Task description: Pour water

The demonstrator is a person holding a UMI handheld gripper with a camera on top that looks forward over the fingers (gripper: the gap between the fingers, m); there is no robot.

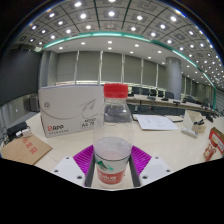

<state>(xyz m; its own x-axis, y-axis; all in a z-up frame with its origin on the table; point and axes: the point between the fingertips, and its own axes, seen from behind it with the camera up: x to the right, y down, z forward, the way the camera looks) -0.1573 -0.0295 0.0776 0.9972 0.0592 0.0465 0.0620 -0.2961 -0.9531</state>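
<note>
Right now, my fingers: my fingers (112, 168) are clamped on a clear plastic cup, one purple pad (84, 157) pressing its left side and the other its right, so the cup fills the gap between them.
Cup: the cup (112, 160) stands upright in my grip, see-through, with a band of red print low on its wall; I cannot tell whether any water is in it.
Bottle: a clear plastic bottle (117, 108) with a red cap stands upright on the counter straight beyond the cup, its cap on; its lower part is hidden behind the cup's rim.
Counter: the pale counter (165, 140) carries the bottle and runs out behind the cup to both sides.
Box: a white cardboard box (72, 113) with small red lettering on its front sits on the counter to the left of the bottle, just beside it.
Brown envelope: a flat brown packet (27, 146) with red print lies on the counter left of the cup, in front of the box.
Papers: a white sheet or pad (156, 122) lies on the counter right of the bottle, and farther right are some small items too small to name.
Red packet: a red-and-white package (213, 144) shows at the far right of the cup, partly cut off.
Room: beyond the bottle, an office with desks, windows and a ceiling of round lights.
</note>
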